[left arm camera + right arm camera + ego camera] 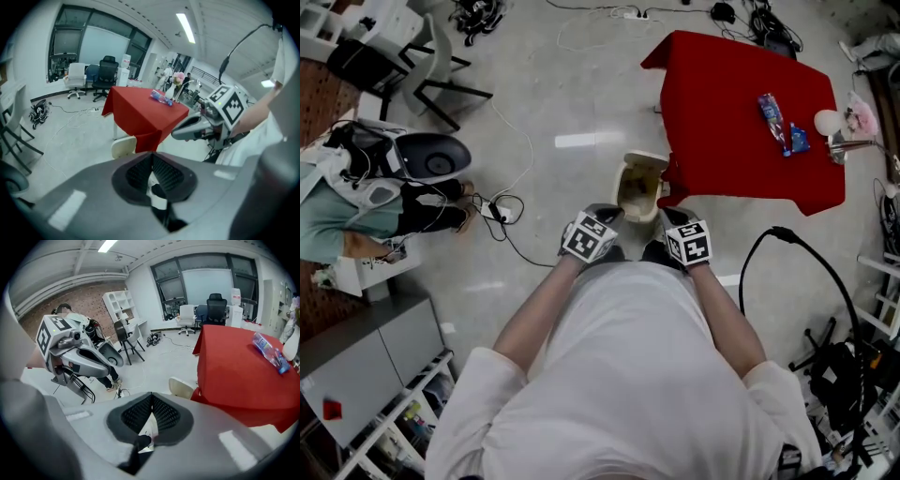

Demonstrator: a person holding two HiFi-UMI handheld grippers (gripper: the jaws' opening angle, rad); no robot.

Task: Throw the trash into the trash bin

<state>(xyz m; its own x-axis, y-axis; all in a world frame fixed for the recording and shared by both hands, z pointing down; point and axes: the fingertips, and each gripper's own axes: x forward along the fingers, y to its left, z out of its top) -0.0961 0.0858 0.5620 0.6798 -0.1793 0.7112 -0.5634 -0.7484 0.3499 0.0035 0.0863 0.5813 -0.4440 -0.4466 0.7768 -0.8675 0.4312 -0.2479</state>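
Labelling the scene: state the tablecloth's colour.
The tablecloth is plain red; it shows best in the head view.

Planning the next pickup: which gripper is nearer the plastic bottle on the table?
Right. The right gripper is down-left of the plastic bottle; the left gripper farther left.

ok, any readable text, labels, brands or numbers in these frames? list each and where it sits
No text reads in any view.
Left cube, right cube: black-and-white square codes, no letters or digits.
Wrapper on the red table: print too small to read.
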